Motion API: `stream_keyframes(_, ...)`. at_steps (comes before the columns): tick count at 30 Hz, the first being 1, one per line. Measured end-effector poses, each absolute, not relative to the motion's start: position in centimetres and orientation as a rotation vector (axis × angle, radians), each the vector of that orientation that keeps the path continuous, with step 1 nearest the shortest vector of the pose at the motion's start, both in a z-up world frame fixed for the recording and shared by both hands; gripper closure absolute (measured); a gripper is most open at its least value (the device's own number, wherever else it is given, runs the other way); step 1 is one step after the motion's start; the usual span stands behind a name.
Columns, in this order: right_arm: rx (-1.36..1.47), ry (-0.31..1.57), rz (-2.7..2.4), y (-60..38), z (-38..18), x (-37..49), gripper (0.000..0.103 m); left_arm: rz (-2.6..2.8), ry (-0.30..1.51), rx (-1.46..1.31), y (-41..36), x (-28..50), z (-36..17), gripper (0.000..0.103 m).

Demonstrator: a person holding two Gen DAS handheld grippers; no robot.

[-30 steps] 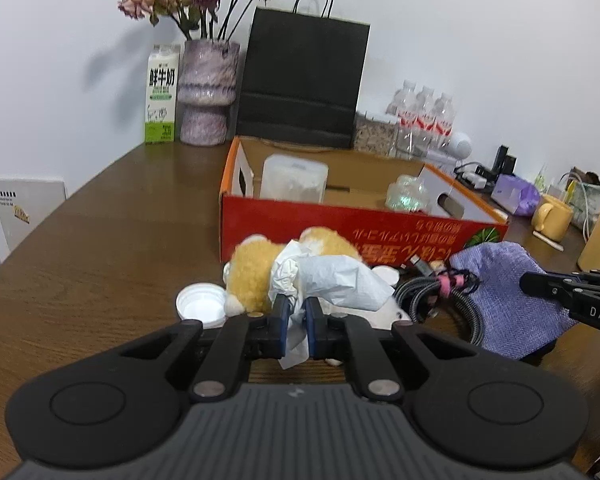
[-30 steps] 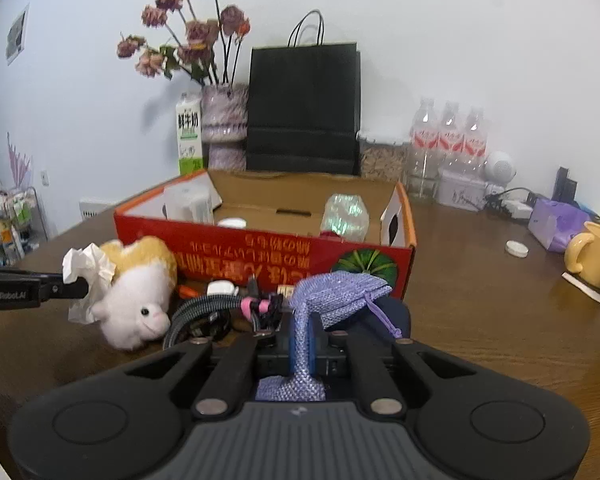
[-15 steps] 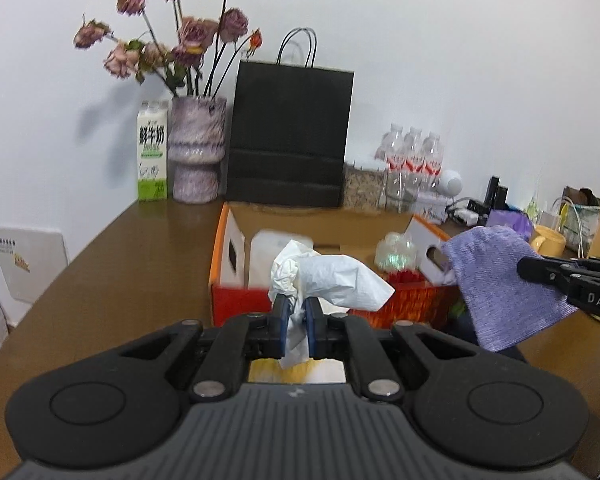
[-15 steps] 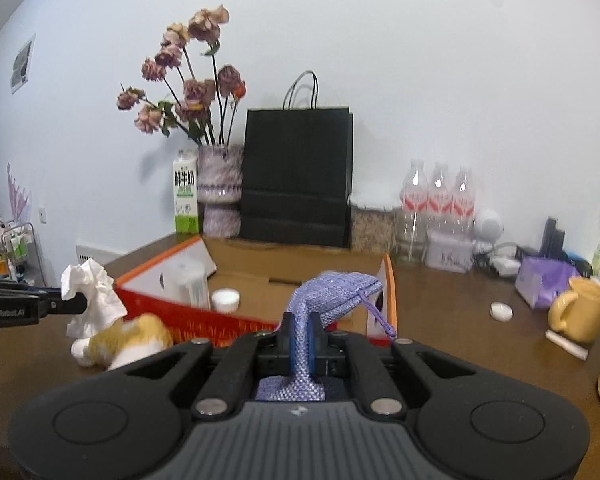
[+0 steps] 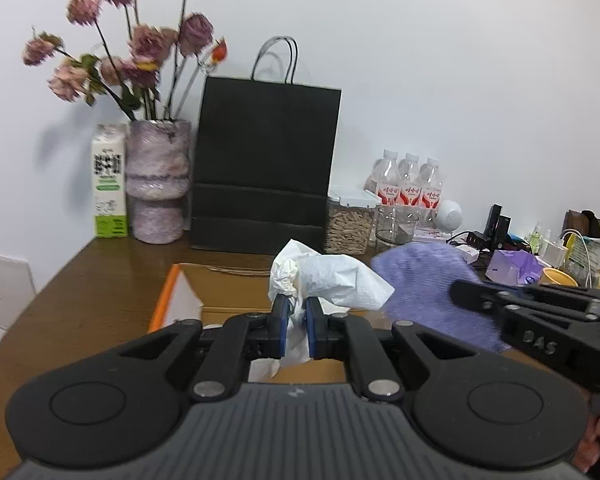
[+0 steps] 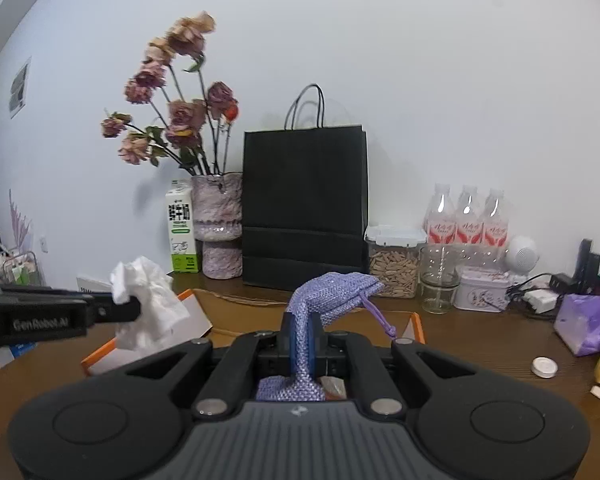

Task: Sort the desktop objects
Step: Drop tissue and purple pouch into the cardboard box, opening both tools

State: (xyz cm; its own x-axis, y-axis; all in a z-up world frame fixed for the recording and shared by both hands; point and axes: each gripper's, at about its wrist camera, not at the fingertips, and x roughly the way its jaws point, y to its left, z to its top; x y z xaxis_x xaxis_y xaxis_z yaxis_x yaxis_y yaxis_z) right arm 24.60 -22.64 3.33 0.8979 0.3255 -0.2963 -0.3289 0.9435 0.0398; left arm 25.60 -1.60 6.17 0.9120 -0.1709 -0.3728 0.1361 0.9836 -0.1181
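My left gripper (image 5: 296,308) is shut on a crumpled white tissue (image 5: 331,278), held in the air over the orange-edged cardboard box (image 5: 172,296). In the right wrist view the same tissue (image 6: 148,304) hangs from the left gripper's tip at the left. My right gripper (image 6: 301,328) is shut on a purple knitted drawstring pouch (image 6: 335,290), also raised above the box (image 6: 413,322). From the left wrist view the pouch (image 5: 423,280) shows beside the tissue, pinched by the right gripper's black fingers (image 5: 475,294). The box's inside is mostly hidden by both grippers.
At the back stand a black paper bag (image 5: 266,164), a vase of dried flowers (image 5: 158,180), a milk carton (image 5: 108,180), a seed jar (image 6: 393,260), water bottles (image 6: 465,220). To the right lie cables, a purple tissue pack (image 6: 585,322), a small white lid (image 6: 543,367).
Both grippers have risen and moved forward from the table items to above the box, carrying the tissue and the pouch. The plush toy and the cable have dropped out of view.
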Motion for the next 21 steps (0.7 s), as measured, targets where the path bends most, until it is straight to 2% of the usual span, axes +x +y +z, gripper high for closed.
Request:
stream_keyframes(9,0.063,0.387,0.389,-22.6,-1.3,32.3,0.098,-0.107,0.487,-0.092,-4.0,32.0,1.8,0.093)
stream_keyframes(21,0.054,0.492,0.350,-22.8,-3.8,33.8,0.097,-0.103,0.535,-0.035,-4.5,32.4,0.2,0.091)
